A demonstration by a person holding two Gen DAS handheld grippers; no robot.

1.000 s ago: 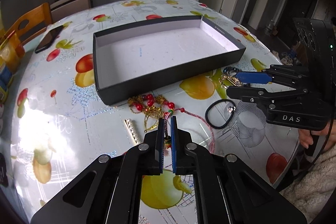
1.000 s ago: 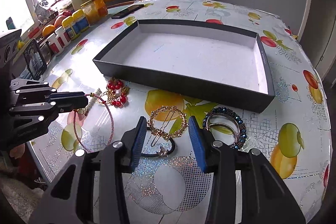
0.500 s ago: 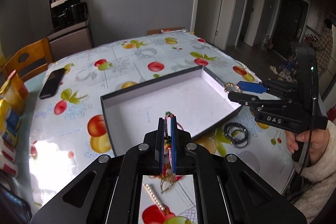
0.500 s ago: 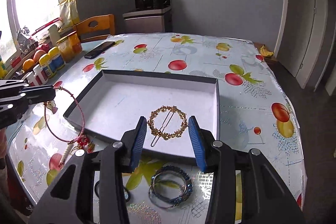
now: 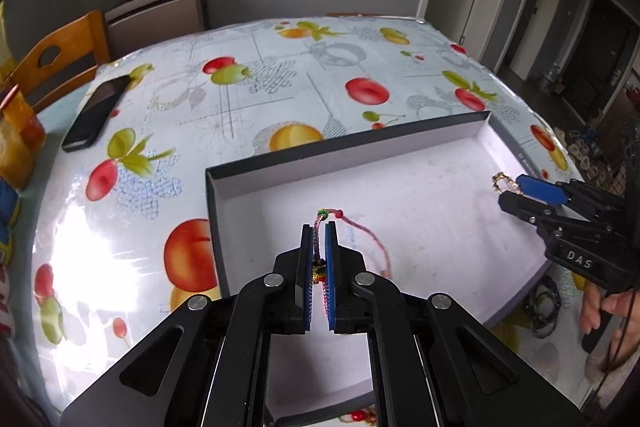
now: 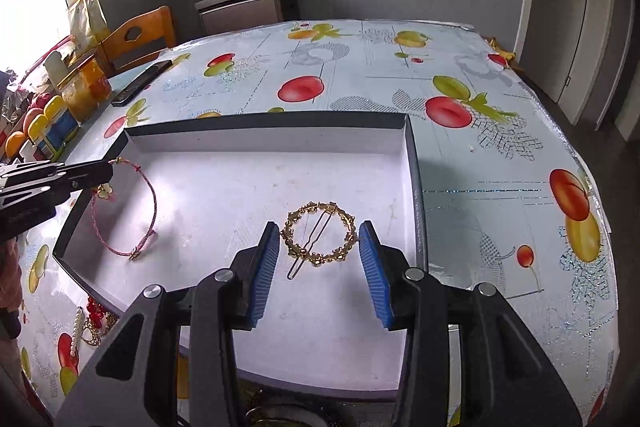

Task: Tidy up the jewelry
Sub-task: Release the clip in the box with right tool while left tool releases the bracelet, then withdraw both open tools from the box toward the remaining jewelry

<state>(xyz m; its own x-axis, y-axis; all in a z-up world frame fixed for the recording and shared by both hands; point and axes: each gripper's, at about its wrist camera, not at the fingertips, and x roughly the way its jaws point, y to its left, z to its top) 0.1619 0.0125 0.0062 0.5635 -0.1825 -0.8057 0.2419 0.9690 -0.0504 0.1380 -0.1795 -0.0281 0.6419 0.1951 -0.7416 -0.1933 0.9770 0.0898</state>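
Now both tools hang over the tray (image 6: 412, 163), whereas a second ago we were working low over the loose pieces on the tablecloth (image 6: 500, 187). We judge both carries nearly complete; release into the tray remains.

Left gripper (image 5: 319, 239): pads pressed together, pinching the pink cord bracelet (image 5: 370, 237) at its beaded knot, centre of the left wrist frame. The loop trails to lower right toward the tray floor.

Right gripper (image 6: 318, 259): the blue pads stand apart in the right wrist frame with the gold hair clip (image 6: 319, 239) between them. We cannot tell from this view whether the clip is gripped or resting on the tray.

The left wrist view settles it in part: at right of frame the right gripper (image 5: 506, 187) has gold metal at its tips. The right wrist view alone shows the bracelet's (image 6: 140, 211) full loop, at middle left, its lower end at the tray floor.
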